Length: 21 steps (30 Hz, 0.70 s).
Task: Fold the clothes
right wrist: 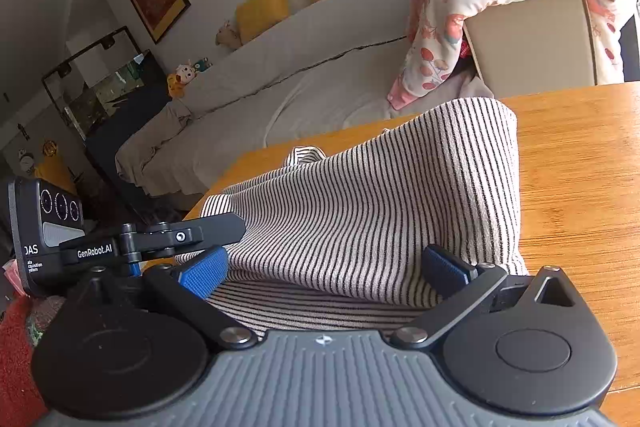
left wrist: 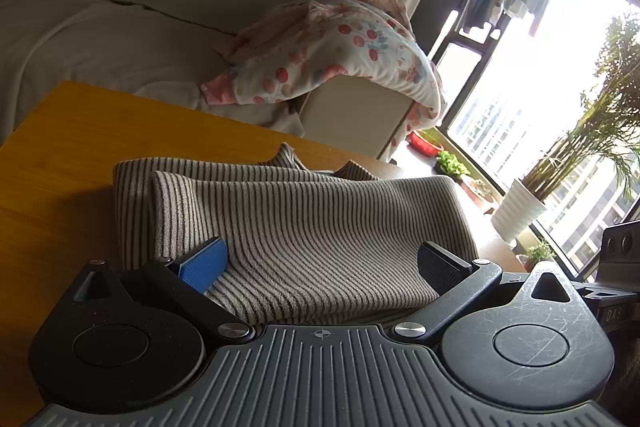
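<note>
The striped garment point(right wrist: 372, 203) lies folded over on itself near the table's point(right wrist: 580, 195) near edge, one doubled layer draped across the rest. Both grippers sit low at that edge: the right gripper point(right wrist: 324, 273) spread wide, the left gripper point(left wrist: 320, 269) likewise apart, cloth between their fingers but unpinched, probably just let go.

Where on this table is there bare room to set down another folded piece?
In the right wrist view, bare wood lies right of the striped garment, out to the wooden table edge. In the left wrist view, a bare patch lies left of the garment, toward the corner near the sofa. The middle is crowded: garment and both tools.
</note>
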### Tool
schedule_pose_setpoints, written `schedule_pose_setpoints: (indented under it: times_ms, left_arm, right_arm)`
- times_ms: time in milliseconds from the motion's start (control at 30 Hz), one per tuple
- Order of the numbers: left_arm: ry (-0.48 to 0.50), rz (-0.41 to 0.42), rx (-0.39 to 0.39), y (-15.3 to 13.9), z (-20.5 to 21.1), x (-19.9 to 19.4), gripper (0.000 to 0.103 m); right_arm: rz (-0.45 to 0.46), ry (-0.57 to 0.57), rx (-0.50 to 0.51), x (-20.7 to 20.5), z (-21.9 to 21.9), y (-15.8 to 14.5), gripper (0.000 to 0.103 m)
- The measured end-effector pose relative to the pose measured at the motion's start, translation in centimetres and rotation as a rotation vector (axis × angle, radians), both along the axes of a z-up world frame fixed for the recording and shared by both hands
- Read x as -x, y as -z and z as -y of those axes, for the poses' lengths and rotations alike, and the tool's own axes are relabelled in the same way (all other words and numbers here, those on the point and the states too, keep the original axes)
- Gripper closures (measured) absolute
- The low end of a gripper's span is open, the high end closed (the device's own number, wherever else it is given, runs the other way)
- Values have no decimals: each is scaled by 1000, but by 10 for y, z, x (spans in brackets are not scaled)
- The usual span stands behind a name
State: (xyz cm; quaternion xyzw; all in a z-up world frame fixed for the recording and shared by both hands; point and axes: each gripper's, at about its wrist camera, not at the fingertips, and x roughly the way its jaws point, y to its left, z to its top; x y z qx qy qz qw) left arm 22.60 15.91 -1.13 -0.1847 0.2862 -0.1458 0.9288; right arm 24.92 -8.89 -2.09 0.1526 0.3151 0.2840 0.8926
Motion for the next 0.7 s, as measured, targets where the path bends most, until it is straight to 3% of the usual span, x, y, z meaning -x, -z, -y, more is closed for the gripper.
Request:
schedule_pose_setpoints:
  times_ms: [500, 700]
  left_arm:
    - [-8, 2, 15, 1, -1, -1, 0]
    - [-22, 0, -38, -2, 7, 3, 0]
  right_arm:
    - [5, 13, 10, -1, -1, 0, 0]
    - [11, 29, 27, 2, -2, -1, 0]
